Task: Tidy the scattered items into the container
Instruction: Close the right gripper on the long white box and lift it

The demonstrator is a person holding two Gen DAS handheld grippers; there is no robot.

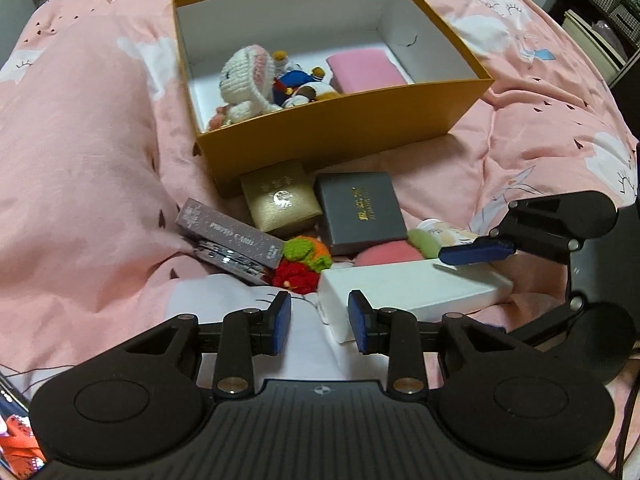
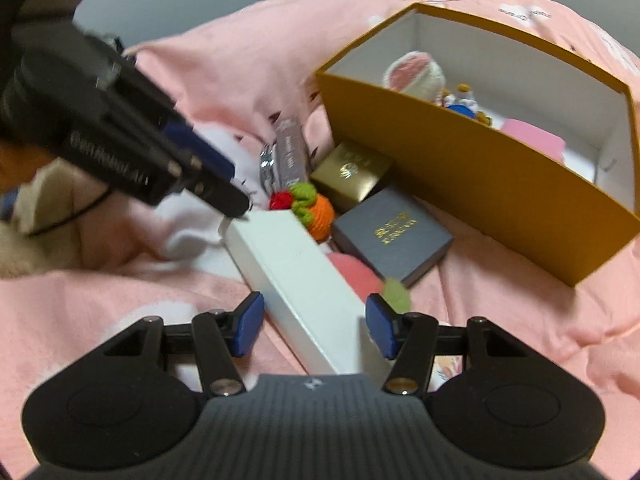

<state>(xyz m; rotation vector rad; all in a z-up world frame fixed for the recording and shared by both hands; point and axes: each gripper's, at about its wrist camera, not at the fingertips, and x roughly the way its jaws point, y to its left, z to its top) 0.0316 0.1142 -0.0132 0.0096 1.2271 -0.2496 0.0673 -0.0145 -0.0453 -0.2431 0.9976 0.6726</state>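
I have both tongs over a long white box [image 2: 296, 276] that lies flat on the bed [image 1: 80, 160], at the near edge of the clutter in front of the orange container [image 1: 340, 136].

Right tongs [image 2: 316, 326]: released, jaws parted and straddling the near end of the white box. The box passes between the two blue pads [image 2: 250, 326] with a gap on either side, so nothing is gripped. I read this spread as set to the box's width, ready to clamp across its narrow side.

Left tongs [image 1: 320, 326]: also released, jaws apart. They sit at the opposite end of the same box. The box corner shows beside the right-hand pad rather than squarely between the pads. I cannot tell whether that pad touches it.

One tong at each end suits a long box, which would tip if lifted from a single end.

Remaining loose items, packed close against the container's near wall:
- gold box [image 1: 280, 200]
- dark grey box [image 1: 360, 208]
- maroon card box [image 1: 232, 236]
- crocheted fruit [image 1: 304, 260]
- pink round piece [image 1: 384, 252], partly under the white box

Already inside the container: a crocheted bunny [image 1: 248, 76], a small blue figure [image 1: 296, 80] and a pink pouch [image 1: 364, 68]. The far side of the container is bare.
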